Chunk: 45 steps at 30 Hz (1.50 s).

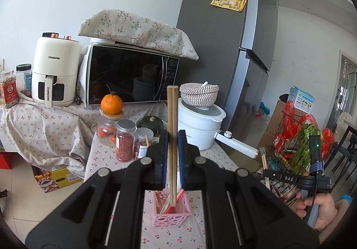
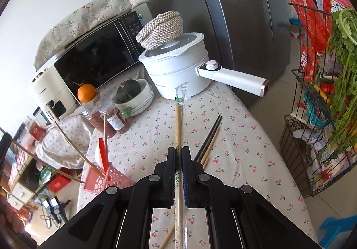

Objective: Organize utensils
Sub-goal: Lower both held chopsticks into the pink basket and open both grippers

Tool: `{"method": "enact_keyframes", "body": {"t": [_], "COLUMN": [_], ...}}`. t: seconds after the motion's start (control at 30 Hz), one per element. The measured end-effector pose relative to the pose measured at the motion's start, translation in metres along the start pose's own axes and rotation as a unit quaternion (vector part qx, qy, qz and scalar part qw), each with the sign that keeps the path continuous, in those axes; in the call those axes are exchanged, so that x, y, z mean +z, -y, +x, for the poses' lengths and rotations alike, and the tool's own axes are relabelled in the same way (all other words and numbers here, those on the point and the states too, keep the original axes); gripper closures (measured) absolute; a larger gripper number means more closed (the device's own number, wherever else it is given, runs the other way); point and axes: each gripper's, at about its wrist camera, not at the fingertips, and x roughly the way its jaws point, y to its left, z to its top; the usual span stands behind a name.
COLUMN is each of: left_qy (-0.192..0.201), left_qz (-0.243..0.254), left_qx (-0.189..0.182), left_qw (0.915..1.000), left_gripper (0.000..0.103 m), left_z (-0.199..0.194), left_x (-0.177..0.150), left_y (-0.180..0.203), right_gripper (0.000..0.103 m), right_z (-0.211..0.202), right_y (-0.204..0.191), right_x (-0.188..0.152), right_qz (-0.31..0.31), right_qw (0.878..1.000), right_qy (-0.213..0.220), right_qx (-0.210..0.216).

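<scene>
My left gripper (image 1: 173, 137) is shut on a pair of wooden chopsticks (image 1: 172, 115), held upright with their lower ends inside the pink perforated basket (image 1: 170, 215), which holds other chopsticks and red-wrapped utensils. My right gripper (image 2: 179, 151) is shut on a plastic-wrapped pair of bamboo chopsticks (image 2: 178, 119) pointing toward the white pot. The pink basket (image 2: 107, 180) sits at the left in the right wrist view, with loose chopsticks sticking out. A black pair and a wooden chopstick (image 2: 209, 137) lie on the tablecloth just right of my right gripper.
A white electric pot (image 2: 178, 70) with a woven bowl on its lid stands at the table's back. Jars (image 1: 125, 142), an orange, a squash in bowls (image 2: 131, 95), a microwave (image 1: 131, 75) and an air fryer are at the back left. A wire rack (image 2: 312, 115) with greens is on the right.
</scene>
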Motion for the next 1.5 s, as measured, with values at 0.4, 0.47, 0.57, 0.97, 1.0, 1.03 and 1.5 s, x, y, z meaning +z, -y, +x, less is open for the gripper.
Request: {"method": "enact_keyframes", "body": {"t": [0.4,0.47,0.57,0.97,1.0,1.03,1.5], "left_qy": [-0.074,-0.091,-0.115,-0.194,-0.211,-0.225,-0.266], "left_qz": [0.002,0.003,-0.005,-0.037,-0.034,-0.036,-0.063], "left_qx": [0.028,0.025,0.024,0.082,0.105,0.120,0.117], "left_qw": [0.9969,0.9955,0.9931,0.9769,0.9711,0.9663,0.9547], "left_gripper": [0.093,0.093,0.092,0.042,0.041,0.040,0.034], "left_z": [0.056,0.066,0.077,0.067,0.067,0.066,0.072], "left_x": [-0.032,-0.036,-0.042,-0.044,-0.048,-0.051,-0.060], "left_y": [-0.015,-0.018,-0.022,-0.041,-0.043,-0.047,-0.063], "right_gripper": [0.098,0.098,0.098,0.098,0.098,0.098,0.098], "right_z": [-0.003,-0.003,-0.006,0.010,0.014,0.018,0.056], "right_y": [-0.038,-0.047,-0.063,-0.125,-0.130,-0.135,-0.176], "right_x": [-0.009,-0.010,-0.012,-0.014,-0.014,-0.013,-0.021], "right_qz": [-0.027,-0.028,-0.029,-0.009,-0.009,-0.009,-0.039], "right_qw": [0.998,0.998,0.995,0.986,0.986,0.985,0.967], "right_qy": [0.042,0.054,0.079,0.149,0.152,0.156,0.250], "right_qx": [0.028,0.036,0.049,0.073,0.069,0.066,-0.031]}}
